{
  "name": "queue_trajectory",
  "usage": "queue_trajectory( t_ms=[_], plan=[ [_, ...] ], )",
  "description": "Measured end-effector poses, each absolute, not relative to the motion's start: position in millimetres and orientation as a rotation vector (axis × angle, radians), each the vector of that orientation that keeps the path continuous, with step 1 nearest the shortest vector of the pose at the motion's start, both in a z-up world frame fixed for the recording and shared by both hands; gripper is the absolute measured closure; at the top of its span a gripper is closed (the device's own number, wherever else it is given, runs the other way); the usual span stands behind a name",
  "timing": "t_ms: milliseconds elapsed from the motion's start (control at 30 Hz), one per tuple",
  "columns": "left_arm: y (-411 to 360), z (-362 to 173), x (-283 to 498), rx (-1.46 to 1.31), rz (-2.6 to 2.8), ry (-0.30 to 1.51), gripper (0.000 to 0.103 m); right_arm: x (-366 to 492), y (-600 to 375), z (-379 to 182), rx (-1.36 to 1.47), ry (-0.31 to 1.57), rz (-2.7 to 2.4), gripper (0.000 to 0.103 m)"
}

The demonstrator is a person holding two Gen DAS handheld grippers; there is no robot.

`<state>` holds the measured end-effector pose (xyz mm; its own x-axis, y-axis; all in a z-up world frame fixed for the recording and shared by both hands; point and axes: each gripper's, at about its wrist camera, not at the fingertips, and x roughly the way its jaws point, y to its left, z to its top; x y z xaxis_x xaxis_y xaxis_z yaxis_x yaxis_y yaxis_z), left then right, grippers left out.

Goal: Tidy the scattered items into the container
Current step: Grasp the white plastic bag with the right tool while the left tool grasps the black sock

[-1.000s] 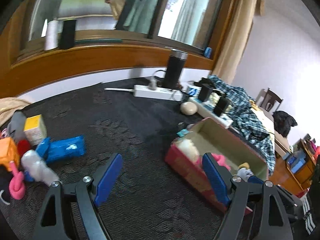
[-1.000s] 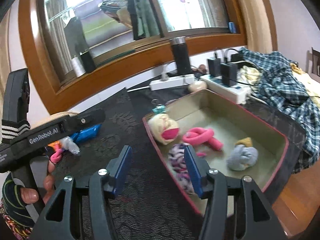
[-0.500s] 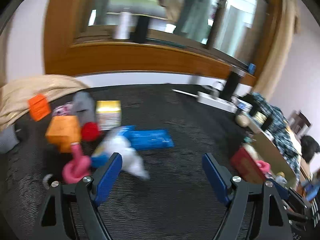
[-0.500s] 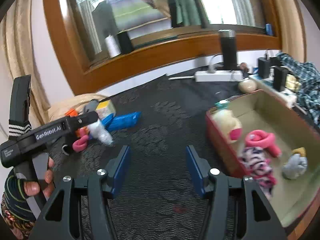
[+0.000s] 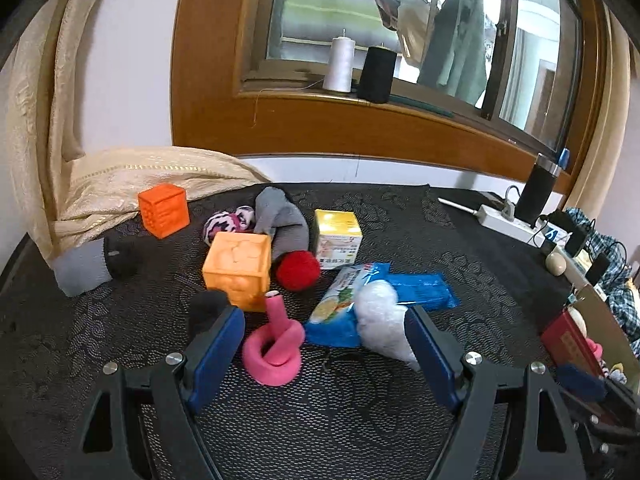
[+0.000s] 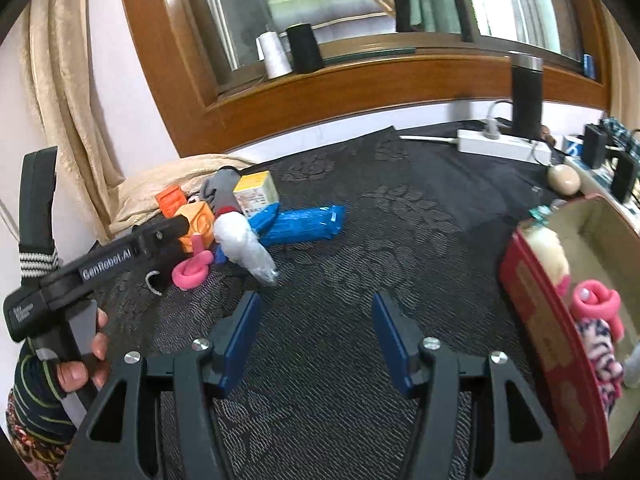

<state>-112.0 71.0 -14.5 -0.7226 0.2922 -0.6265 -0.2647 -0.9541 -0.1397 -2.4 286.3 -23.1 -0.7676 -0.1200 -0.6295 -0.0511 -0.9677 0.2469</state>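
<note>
Here the left hand-held gripper (image 5: 324,344) gapes, flanking the pink ring (image 5: 273,352).

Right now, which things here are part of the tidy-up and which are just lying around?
Job: pink ring toy, white sock bundle, blue packets, orange cubes, red ball, yellow carton, red box.
Bystanders: power strip, black flask, thread spools, curtain.

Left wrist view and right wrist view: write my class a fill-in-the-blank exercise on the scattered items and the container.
1. The pink ring lies between the blue pads of the ____ tool.
2. The right tool is open and holds ____.
3. The red ball touches the ____ sock.
4. The container has ____ outer walls.

Missing words: left; nothing; grey; red
</note>
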Motion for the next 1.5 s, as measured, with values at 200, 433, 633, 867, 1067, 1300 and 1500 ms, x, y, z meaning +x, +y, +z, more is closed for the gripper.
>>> queue_trajectory(
  t_ms=[200,433,633,867,1067,1300,1500],
  plan=[
    [41,-12,-128,-1.017,2.696,-0.106,0.019,-31,267,-21,1.043,-0.354,-2.830,0.039],
    [10,-28,-150,-1.144,2.676,-0.185,0.019,-69,247,-28,1.081,-0.344,-2.745,0.038],
    [-3,-47,-163,-1.244,2.660,-0.215,0.019,-82,249,-41,1.059,-0.392,-2.742,0.036],
    [5,-76,-175,-1.335,2.674,-0.143,0.019,-88,263,-55,1.100,-0.471,-2.737,0.035],
    [-4,-83,-176,-1.318,2.684,-0.234,0.028,-85,259,-53,1.072,-0.412,-2.753,0.035],
    [5,-69,-166,-1.270,2.629,-0.261,0.060,-86,254,-56,1.060,-0.389,-2.731,0.035],
    [3,-36,-145,-1.137,2.675,-0.276,0.060,-92,247,-56,1.074,-0.385,-2.696,0.035]
  ],
)
